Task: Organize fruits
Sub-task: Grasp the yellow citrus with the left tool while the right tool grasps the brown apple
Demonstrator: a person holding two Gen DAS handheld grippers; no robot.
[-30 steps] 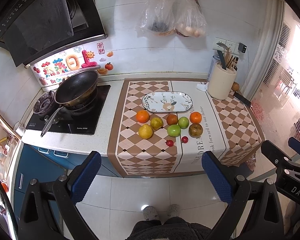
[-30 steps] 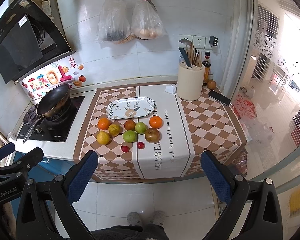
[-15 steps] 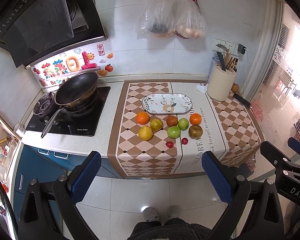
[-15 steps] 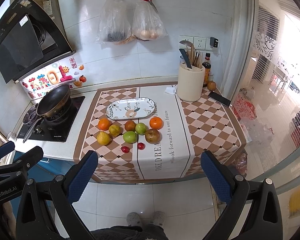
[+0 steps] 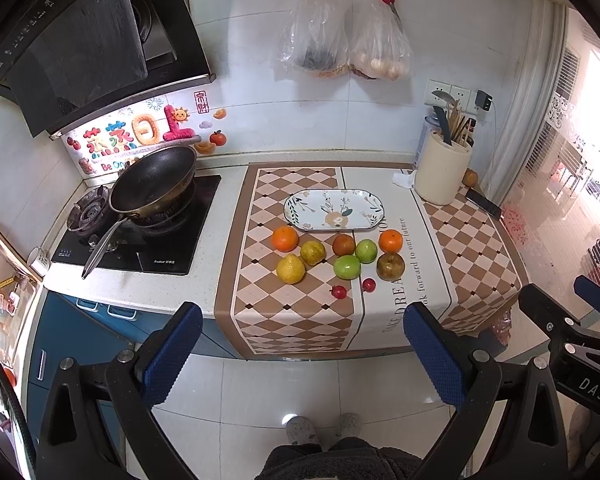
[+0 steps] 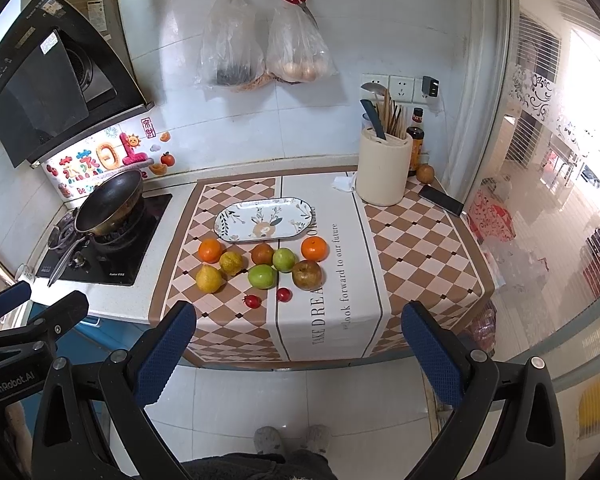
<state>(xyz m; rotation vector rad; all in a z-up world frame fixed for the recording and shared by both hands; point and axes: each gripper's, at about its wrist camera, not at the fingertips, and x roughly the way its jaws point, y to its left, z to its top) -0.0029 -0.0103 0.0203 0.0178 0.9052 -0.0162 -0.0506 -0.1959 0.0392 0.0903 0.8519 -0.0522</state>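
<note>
Several fruits lie loose on a checkered cloth on the counter: two oranges [image 5: 285, 238] [image 5: 391, 241], a yellow pear [image 5: 290, 269], two green apples [image 5: 347, 267], a brown apple [image 5: 390, 266] and two small red fruits [image 5: 339, 291]. An empty oval floral plate [image 5: 334, 210] [image 6: 265, 225] lies just behind them. My left gripper [image 5: 302, 354] and right gripper [image 6: 298, 350] are both open and empty, held well back from the counter above the floor. The oranges [image 6: 210, 250] also show in the right wrist view.
A black wok [image 5: 153, 186] sits on the stove at the left. A cream utensil holder [image 5: 442, 174] and a phone [image 5: 483, 203] stand at the back right. Two plastic bags [image 5: 342, 46] and red scissors hang on the wall. My feet show on the tiled floor.
Both grippers have drifted very slightly toward the counter. Nothing on the counter has moved.
</note>
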